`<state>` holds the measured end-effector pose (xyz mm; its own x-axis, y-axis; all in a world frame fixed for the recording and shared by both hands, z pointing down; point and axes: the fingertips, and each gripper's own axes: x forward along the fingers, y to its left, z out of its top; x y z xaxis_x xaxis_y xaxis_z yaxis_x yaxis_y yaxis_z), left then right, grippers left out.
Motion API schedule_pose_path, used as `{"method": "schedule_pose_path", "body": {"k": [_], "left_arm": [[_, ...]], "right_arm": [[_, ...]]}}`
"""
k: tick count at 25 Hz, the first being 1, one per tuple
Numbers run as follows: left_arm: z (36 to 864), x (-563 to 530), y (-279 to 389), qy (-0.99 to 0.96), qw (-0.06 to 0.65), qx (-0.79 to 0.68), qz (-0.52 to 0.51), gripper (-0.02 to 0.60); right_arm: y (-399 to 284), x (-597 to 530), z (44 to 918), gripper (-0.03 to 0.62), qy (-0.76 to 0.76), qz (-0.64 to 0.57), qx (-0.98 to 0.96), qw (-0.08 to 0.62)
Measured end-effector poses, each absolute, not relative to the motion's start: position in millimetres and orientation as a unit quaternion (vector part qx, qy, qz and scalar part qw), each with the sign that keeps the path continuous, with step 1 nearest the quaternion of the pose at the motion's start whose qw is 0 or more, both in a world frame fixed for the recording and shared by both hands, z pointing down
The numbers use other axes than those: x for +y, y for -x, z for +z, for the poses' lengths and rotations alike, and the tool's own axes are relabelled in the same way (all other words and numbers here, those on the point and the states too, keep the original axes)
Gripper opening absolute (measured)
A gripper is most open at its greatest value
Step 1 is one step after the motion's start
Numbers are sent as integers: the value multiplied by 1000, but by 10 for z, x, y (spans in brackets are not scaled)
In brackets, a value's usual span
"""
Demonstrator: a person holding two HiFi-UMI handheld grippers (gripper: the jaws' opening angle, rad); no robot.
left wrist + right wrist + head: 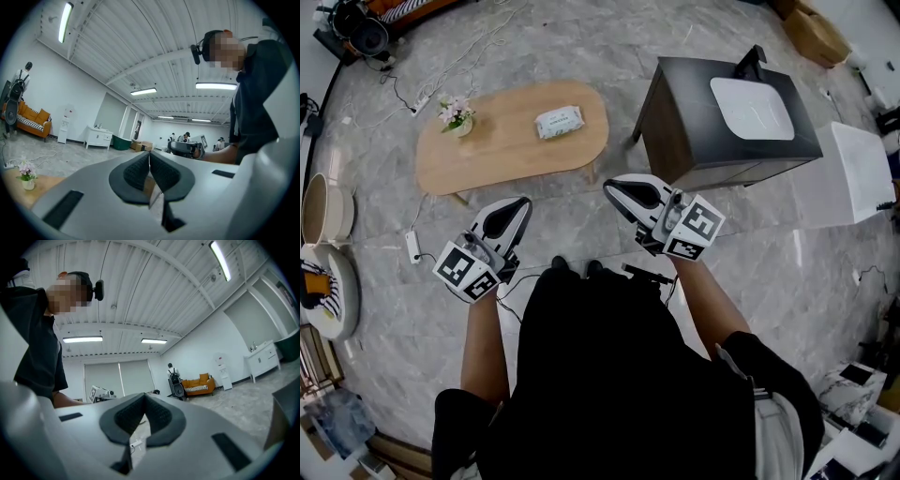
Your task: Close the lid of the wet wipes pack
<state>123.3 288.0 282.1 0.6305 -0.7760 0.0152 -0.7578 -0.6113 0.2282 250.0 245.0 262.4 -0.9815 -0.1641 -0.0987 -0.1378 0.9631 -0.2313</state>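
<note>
Wet wipes pack (559,121) on the table (487,161)
Left gripper (521,202) and right gripper (611,189) raised before the person; jaws pressed together, empty

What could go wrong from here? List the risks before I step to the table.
1. A power strip lies beside the table, on the left side. You could trip on it while walking in.
2. The flower vase stands on the same table as the wipes pack. A wide swing of the left tongs might tip it.
</note>
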Motion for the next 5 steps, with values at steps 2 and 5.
{"method": "schedule_pose_path", "body": {"k": [2, 5], "left_arm": [[2786, 2889, -1251, -897, 108, -427, -48, 17], [2702, 2896, -1281, -897, 105, -426, -59, 17]], "right_arm": [[-2517, 2466, 2621, 11, 76, -112, 989, 57], [-2548, 2471, 2607, 11, 75, -111, 989, 56]]}}
